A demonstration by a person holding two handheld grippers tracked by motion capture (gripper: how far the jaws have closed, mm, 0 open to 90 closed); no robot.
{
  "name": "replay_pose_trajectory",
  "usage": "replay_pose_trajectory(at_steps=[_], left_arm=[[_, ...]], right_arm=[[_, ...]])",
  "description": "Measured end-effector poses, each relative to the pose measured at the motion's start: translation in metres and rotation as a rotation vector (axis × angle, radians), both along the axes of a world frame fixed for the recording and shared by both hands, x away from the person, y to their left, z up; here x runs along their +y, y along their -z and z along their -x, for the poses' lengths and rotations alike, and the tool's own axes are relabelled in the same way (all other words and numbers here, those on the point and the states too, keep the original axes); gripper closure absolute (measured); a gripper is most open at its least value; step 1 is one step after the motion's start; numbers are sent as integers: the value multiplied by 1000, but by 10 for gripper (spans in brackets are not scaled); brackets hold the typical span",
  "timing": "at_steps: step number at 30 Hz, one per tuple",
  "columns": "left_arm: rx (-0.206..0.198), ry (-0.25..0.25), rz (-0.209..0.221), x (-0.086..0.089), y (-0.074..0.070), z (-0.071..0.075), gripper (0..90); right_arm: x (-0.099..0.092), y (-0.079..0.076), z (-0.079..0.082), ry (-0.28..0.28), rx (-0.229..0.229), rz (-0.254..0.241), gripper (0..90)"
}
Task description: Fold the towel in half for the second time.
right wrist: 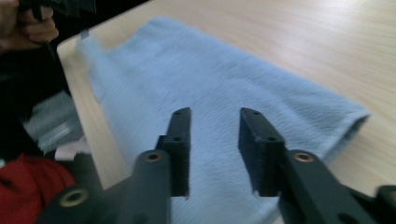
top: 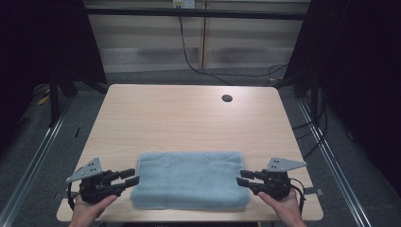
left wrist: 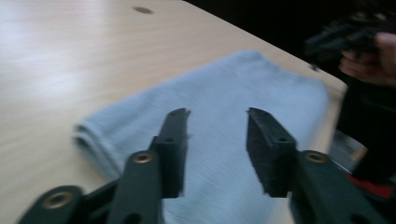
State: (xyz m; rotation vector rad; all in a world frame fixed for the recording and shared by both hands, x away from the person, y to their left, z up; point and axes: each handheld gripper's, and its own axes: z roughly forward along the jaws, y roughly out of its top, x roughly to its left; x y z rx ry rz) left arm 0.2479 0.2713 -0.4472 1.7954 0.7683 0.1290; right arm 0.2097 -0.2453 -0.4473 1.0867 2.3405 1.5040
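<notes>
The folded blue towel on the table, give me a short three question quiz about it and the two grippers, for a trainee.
1. True or false: the folded blue towel lies at the table's near edge.
2. Which gripper grips the towel? A the left gripper; B the right gripper; C neither.
3. Fill in: the dark round hole in the tabletop lies toward the far ____ corner in the high view.

Key: 1 true. 2 C, since both stand open at the towel's ends, nothing between the pads. 3 right.
</notes>
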Motion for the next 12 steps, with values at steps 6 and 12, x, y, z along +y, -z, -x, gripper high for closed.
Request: replay_pose_trajectory(at_steps=[6,12], left_arm=[[15,-133,-70,9,13,-33,460],[36,-188,-86,21,23,-37,365]], right_arm=[[-21,5,-12,143,-30,-14,514],[-42,12,-15,259,-47,-29,425]])
